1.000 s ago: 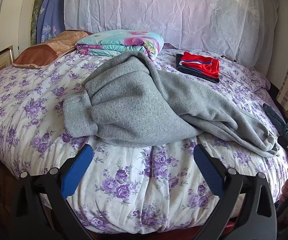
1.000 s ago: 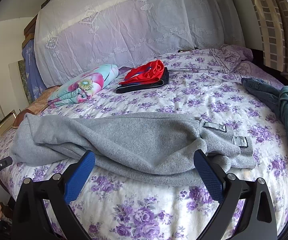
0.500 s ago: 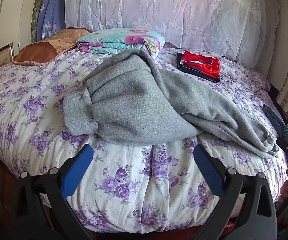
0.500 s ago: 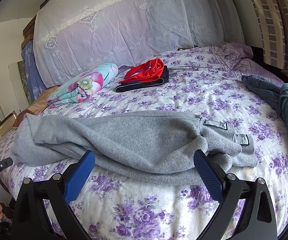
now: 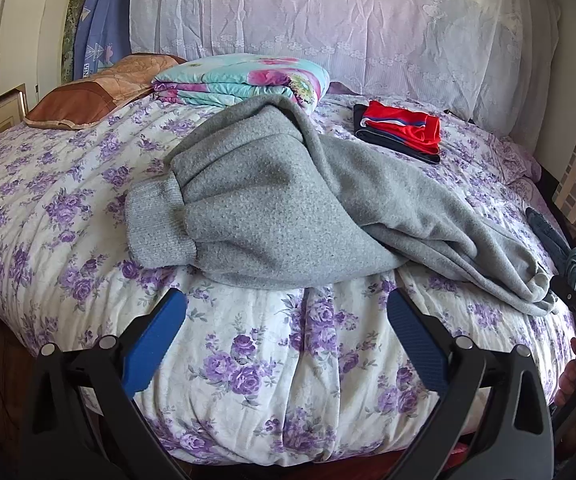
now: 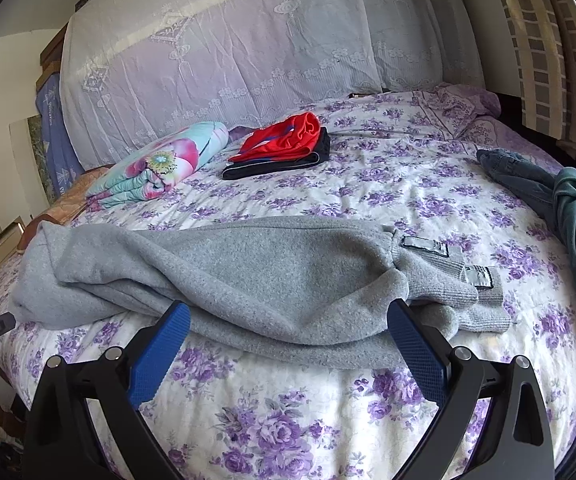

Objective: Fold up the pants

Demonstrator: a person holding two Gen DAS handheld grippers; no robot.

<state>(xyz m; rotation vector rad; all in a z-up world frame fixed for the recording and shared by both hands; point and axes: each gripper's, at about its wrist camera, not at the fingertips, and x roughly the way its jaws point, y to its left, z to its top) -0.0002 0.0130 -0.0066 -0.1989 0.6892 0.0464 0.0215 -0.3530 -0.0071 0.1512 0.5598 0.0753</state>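
Grey fleece pants [image 5: 280, 208] lie crumpled across the near side of the bed, a ribbed cuff [image 5: 156, 224] toward the left in the left wrist view. In the right wrist view the same pants [image 6: 248, 276] stretch left to right, their ribbed band with white labels [image 6: 447, 276] at the right end. My left gripper [image 5: 286, 316] hovers open just short of the pants' near edge, holding nothing. My right gripper [image 6: 288, 328] is open too, its blue fingertips at the near hem of the pants, nothing between them.
The flowered bedspread [image 5: 272, 364] drops off at the near edge. Folded red and black clothes [image 6: 284, 148] and a folded floral quilt [image 6: 156, 168] lie at the back. Dark teal garments [image 6: 567, 208] hang over the right side. A brown pillow [image 5: 96, 92] lies back left.
Both grippers have crept slightly forward toward the pants, which look a little larger in both views. Both stay open. The pants have not moved.
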